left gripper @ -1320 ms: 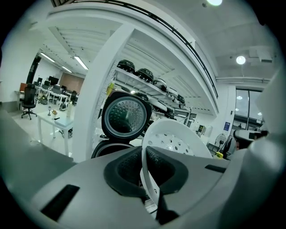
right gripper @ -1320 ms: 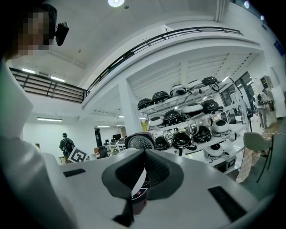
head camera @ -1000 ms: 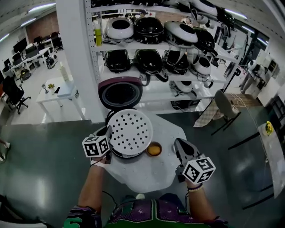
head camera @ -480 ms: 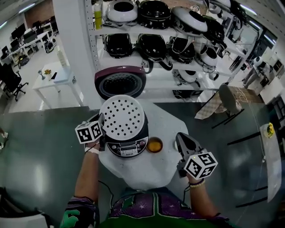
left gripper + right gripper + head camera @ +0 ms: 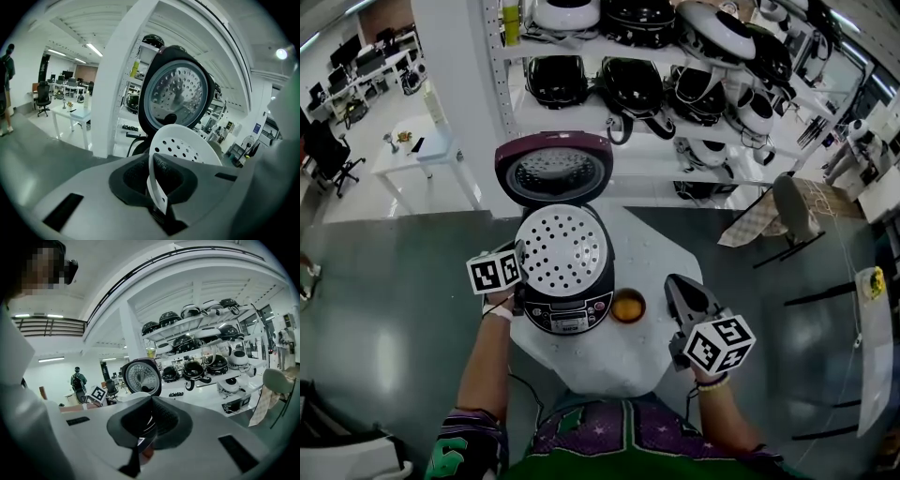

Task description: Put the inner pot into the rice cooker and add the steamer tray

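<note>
L tool [image 5: 518, 282] clamps rim of steamer tray [image 5: 562, 251] over rice cooker [image 5: 572, 317]; R tool [image 5: 679, 294] clenched empty, off to right.

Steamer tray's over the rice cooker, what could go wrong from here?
The left gripper pinches the steamer tray at one rim edge only, so it may tilt and seat crooked in the rice cooker. The small orange bowl beside the cooker could get knocked.

No text is legible. The control panel [image 5: 570, 322] of the rice cooker [image 5: 604, 292], just beside the left gripper [image 5: 517, 286], carries print too small to read.
</note>
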`<state>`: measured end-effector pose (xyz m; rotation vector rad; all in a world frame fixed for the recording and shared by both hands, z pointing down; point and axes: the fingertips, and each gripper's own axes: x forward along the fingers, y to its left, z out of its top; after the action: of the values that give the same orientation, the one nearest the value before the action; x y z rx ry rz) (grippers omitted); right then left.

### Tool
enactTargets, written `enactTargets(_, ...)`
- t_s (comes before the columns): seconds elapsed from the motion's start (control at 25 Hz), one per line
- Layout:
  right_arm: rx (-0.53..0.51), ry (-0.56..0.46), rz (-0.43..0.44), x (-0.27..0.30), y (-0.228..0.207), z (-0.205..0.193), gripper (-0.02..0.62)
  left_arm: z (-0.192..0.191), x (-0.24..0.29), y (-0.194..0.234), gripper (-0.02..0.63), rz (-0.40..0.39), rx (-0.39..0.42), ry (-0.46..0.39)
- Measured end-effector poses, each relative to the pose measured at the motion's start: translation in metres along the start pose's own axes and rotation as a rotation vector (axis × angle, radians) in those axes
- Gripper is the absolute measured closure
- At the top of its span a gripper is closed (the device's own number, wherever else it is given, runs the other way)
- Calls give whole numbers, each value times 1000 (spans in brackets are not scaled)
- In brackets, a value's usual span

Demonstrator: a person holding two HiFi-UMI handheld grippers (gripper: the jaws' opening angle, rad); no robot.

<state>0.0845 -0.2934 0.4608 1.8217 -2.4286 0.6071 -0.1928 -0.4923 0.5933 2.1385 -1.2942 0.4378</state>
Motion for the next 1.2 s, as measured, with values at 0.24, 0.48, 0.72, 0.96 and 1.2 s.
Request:
enactTargets(0.24, 19, 3, -2, 3, -14, -3, 591, -14, 17, -2, 565, 27, 27, 77)
enactTargets(0.48, 33, -4, -13, 0, -24, -2, 591, -23, 25, 1, 565, 62, 45, 135)
enactTargets(0.72, 48, -14, -20, -6, -28, -2, 591, -29, 24, 1, 530, 62, 147, 176)
enactTargets(0.96, 43, -23, -21, -10, -24, -1, 591, -32, 16, 4, 454, 81, 194, 162)
enactTargets(1.2, 26, -38, -20, -16, -12, 5, 591, -34, -7, 6, 454, 74, 168, 117)
